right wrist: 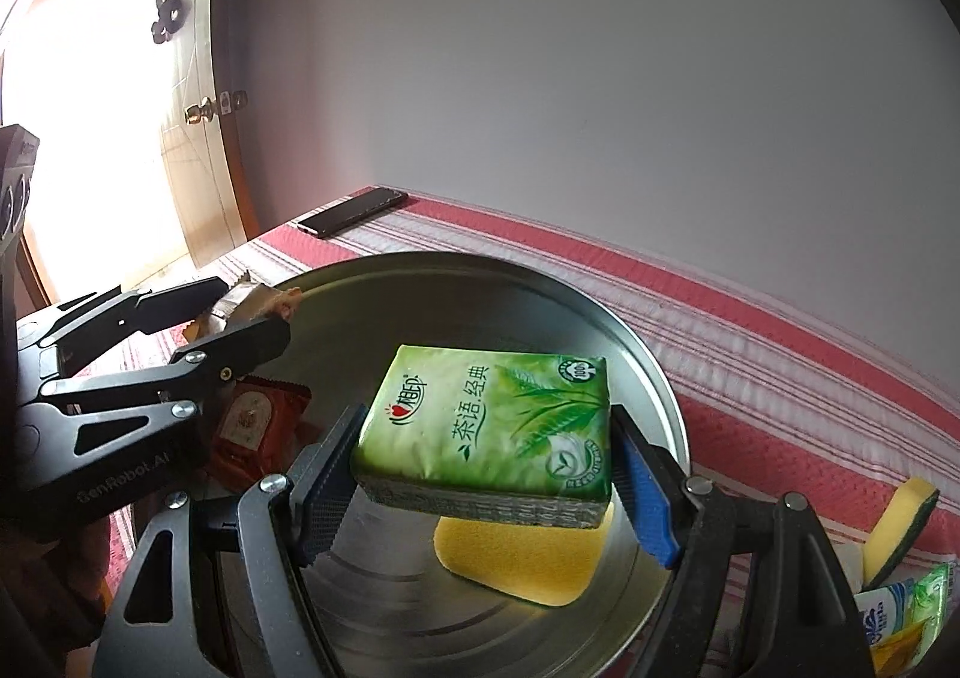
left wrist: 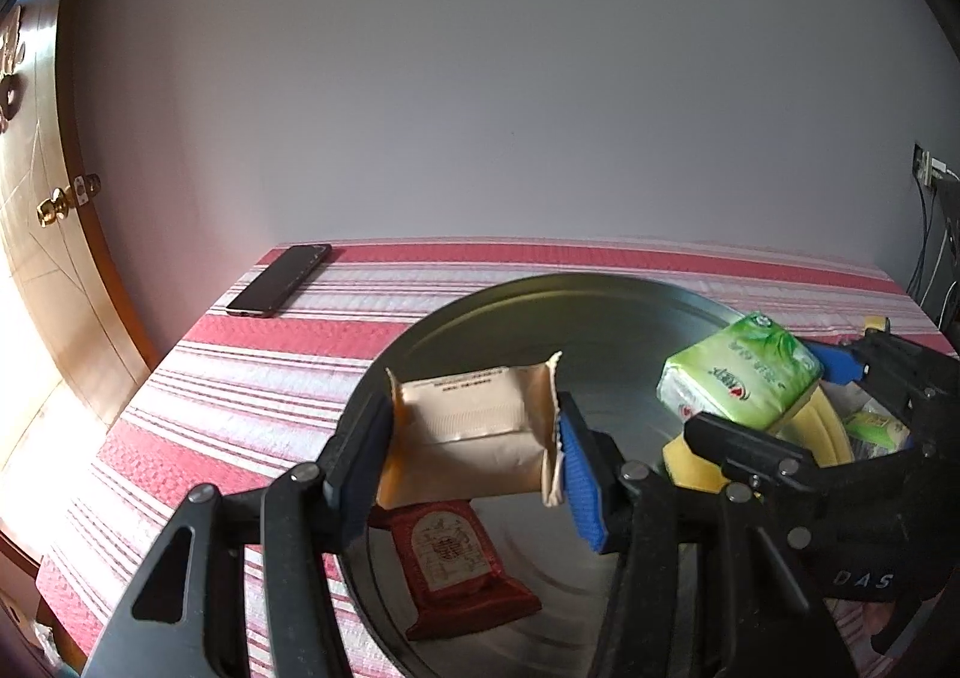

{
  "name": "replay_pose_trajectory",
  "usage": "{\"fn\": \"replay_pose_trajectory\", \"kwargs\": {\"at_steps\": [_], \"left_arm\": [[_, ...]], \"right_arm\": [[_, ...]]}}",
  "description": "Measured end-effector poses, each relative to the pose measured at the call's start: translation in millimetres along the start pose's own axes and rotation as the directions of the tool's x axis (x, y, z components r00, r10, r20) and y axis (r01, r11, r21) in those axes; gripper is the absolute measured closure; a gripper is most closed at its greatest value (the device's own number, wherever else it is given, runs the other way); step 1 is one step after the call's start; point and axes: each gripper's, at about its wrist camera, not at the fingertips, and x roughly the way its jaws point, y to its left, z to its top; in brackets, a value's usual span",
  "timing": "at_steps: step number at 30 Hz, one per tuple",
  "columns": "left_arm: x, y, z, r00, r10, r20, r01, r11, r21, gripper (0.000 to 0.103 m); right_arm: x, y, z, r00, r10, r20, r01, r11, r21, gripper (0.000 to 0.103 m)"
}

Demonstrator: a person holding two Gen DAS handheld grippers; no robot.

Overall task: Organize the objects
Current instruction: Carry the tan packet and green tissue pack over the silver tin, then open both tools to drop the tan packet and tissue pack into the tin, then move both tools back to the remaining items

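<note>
We see a table covered with a red and white striped woven cloth (left wrist: 240, 378). On it lie a round silver metal tray (right wrist: 654, 372), a flat black phone (left wrist: 279, 279) near the far corner, and a yellow sponge with a dark green edge (right wrist: 900, 528) beside a small tissue packet (right wrist: 906, 612).

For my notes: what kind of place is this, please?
Probably a room in a home: a wooden door with a brass knob, a striped cloth over a table against a plain wall, and a phone lying on it.
</note>
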Motion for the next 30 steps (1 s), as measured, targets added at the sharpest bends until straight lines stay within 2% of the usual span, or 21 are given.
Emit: {"fn": "replay_pose_trajectory", "kwargs": {"at_steps": [3,5,10,19,24,30], "left_arm": [[2,0,-1,1.0,0.011,0.002,-0.011,1.0,-0.001,0.039],[4,1,-1,1.0,0.022,0.01,-0.022,1.0,-0.008,0.028],[-6,-1,-4,0.999,0.041,0.029,-0.04,0.999,-0.03,0.014],[-24,-15,-10,0.997,0.042,0.071,-0.039,0.998,-0.047,0.009],[-32,-17,-9,0.993,0.054,0.1,-0.049,0.997,-0.06,0.002],[-48,-33,-7,0.989,0.027,0.143,-0.019,0.998,-0.058,0.001]], "right_arm": [[-1,-4,-2,1.0,0.012,-0.007,-0.012,1.0,0.016,0.024],[-2,-5,-4,1.0,0.02,-0.013,-0.02,1.0,0.022,0.024],[-8,-4,-7,1.0,0.017,0.019,-0.018,1.0,0.022,0.023],[-29,-13,-17,0.997,0.006,0.082,-0.012,0.997,0.072,0.023],[-36,-20,-20,0.995,0.008,0.102,-0.018,0.995,0.098,0.023],[-58,-30,-28,0.989,-0.023,0.144,0.007,0.994,0.111,0.023]]}}
